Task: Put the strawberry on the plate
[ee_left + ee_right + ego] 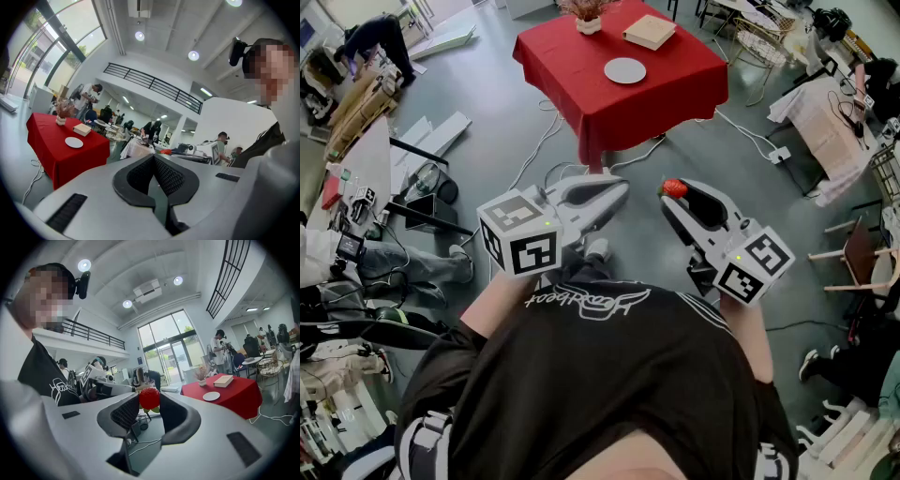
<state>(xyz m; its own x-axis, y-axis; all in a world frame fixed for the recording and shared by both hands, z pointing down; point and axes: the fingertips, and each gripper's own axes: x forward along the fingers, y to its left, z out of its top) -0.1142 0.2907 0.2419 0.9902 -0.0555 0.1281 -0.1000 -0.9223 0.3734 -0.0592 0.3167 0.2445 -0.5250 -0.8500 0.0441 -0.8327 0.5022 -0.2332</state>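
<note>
The small red strawberry with green leaves (149, 398) is up in the air, pinched at the very tips of the right gripper (150, 405), whose black ribbed pads press on it from both sides, jaws held partway apart by the fruit. From the head view the berry (674, 187) pokes out at the front of that grey gripper (677, 196), well short of the table. The left gripper (622, 190) rides alongside, just beside the right one, its jaws brought together at the tips with nothing between them; its own view confirms it, pads (165, 174) meeting on empty air.

Ahead, well apart from both grippers, sits the round white plate (625, 70) on the square table draped in a red cloth (661, 94), and the plate is bare. Beside it on the cloth, a flat tan box (650, 31) at the far corner and a white pot of dried flowers (588, 19) at the back edge.

Between the berry and the table lies grey floor (506, 150), crossed by loose white cables (546, 136) near the table's foot, with a white power strip (778, 155) off to the right. Cluttered workbenches (356, 103) and other people (380, 37) ring the edges of the hall. Below, the person's black printed T-shirt (591, 375) fills the foreground.
</note>
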